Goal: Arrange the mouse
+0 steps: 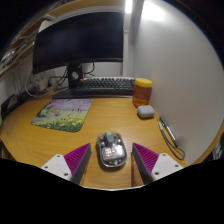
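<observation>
Wooden desk [60,140] bears a mouse [110,150] between the open claw's [110,165] fingers, untouched.

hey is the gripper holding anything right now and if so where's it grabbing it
Nothing is held. The open gripper hangs over the wooden desk, and the small grey computer mouse rests there between its fingers, with a gap at either side.

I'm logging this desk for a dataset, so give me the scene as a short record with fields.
gripper: open, hovering low over the desk
mouse: on the desk between the fingers, gaps at both sides
mouse mat: colourful, beyond the fingers, nothing on it
keyboard: behind the mat, in front of the monitor
orange container: beside the keyboard
desk: wooden
</observation>
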Available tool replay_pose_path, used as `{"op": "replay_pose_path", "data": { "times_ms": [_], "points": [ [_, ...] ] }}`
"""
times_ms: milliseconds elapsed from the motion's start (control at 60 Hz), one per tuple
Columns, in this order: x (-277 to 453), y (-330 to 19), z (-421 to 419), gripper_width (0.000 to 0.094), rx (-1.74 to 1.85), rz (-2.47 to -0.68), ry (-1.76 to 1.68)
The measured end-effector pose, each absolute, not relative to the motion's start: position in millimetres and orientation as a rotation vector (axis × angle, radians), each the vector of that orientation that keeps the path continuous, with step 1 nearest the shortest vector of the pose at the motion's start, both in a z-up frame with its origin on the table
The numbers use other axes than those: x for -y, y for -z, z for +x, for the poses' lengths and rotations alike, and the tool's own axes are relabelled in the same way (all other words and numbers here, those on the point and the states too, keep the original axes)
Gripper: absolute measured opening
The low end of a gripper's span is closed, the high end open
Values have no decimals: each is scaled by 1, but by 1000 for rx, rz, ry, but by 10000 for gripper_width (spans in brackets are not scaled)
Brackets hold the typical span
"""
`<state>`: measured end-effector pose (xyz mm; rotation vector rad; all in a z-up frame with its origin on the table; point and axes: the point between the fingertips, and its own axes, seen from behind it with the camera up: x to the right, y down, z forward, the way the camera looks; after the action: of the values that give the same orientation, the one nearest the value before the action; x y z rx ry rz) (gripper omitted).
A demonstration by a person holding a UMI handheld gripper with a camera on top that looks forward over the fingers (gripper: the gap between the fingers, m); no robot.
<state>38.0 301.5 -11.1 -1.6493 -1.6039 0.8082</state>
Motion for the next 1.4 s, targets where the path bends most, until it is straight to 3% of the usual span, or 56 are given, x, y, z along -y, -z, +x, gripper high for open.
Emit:
{"op": "replay_pose_path", "data": {
  "times_ms": [233, 317, 450, 617, 733, 850, 1033, 1250, 1350, 1400],
  "points": [
    [-301, 12, 19, 864, 1617, -1641, -832],
    [-305, 11, 16, 459, 1622, -1633, -802],
    [-303, 10, 14, 384, 1632, -1692, -795],
    [-281, -36, -11, 383, 1595, -1698, -828],
    [-225, -83, -48, 382, 1609, -1631, -926],
    [-161, -102, -85, 381, 1629, -1628, -1018],
    [-98, -57, -136, 380, 1674, -1649, -972],
    [-88, 4, -156, 425, 1718, -1648, -803],
    [-85, 13, -155, 529, 1700, -1685, -803],
    [-84, 14, -153, 688, 1714, -1689, -782]
  ]
}}
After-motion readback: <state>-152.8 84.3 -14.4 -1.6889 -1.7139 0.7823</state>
